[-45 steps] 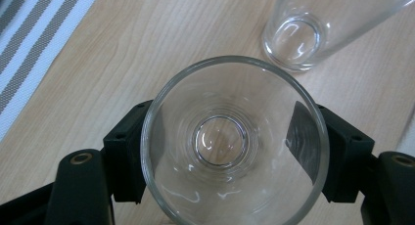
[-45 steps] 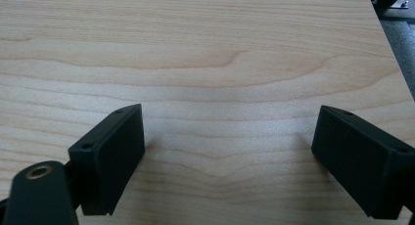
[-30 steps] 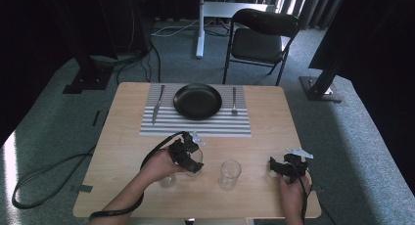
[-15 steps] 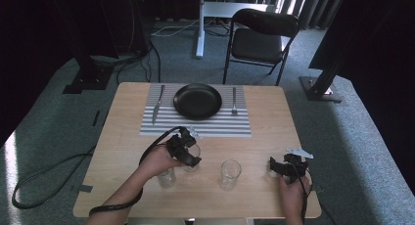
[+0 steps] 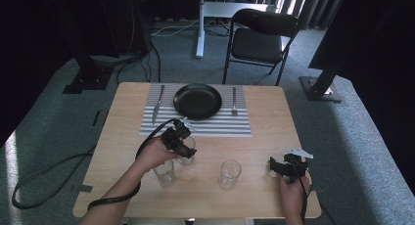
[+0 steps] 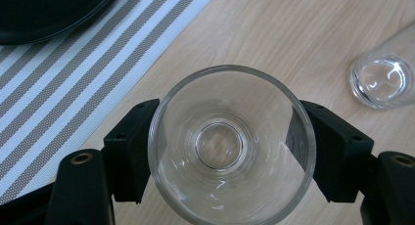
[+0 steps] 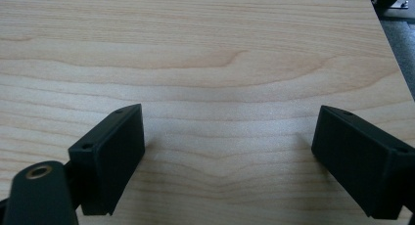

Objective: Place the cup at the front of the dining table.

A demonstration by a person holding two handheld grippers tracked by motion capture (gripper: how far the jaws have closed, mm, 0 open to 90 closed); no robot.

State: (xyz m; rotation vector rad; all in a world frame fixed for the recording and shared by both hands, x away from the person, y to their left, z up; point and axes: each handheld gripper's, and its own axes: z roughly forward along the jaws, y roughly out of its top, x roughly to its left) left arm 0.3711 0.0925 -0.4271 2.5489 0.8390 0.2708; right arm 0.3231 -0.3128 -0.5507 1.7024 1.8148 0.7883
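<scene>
Two black jaws of the left gripper (image 6: 230, 156) are pressed against the opposite sides of a clear round drinking glass (image 6: 231, 146), so this glass is gripped firmly. In the left gripper view, the glass is seen from above, with its thick base at the middle and the light wooden table (image 6: 293, 44) under it. In the high view, the left gripper (image 5: 183, 143) and the held glass (image 5: 187, 154) are found near the middle of the table, just in front of the striped grey and white placemat (image 5: 195, 127).

A second clear glass (image 5: 165, 172) is seen just beside the held one, close to the person's left hand (image 5: 152, 154). A third clear glass (image 5: 230, 173) is placed further to the right, apart from both.

On the placemat, a round black plate (image 5: 197, 101) is set between a metal knife (image 5: 156, 105) on the left and a metal fork (image 5: 234, 100) on the right.

The right gripper (image 5: 281, 167) is held low near the right front part of the table. In the right gripper view (image 7: 227, 151), its jaws are spread wide apart, and nothing but bare wood is seen between them.

Behind the table, a black folding chair (image 5: 262, 36) is placed on the grey carpet (image 5: 342, 132).
</scene>
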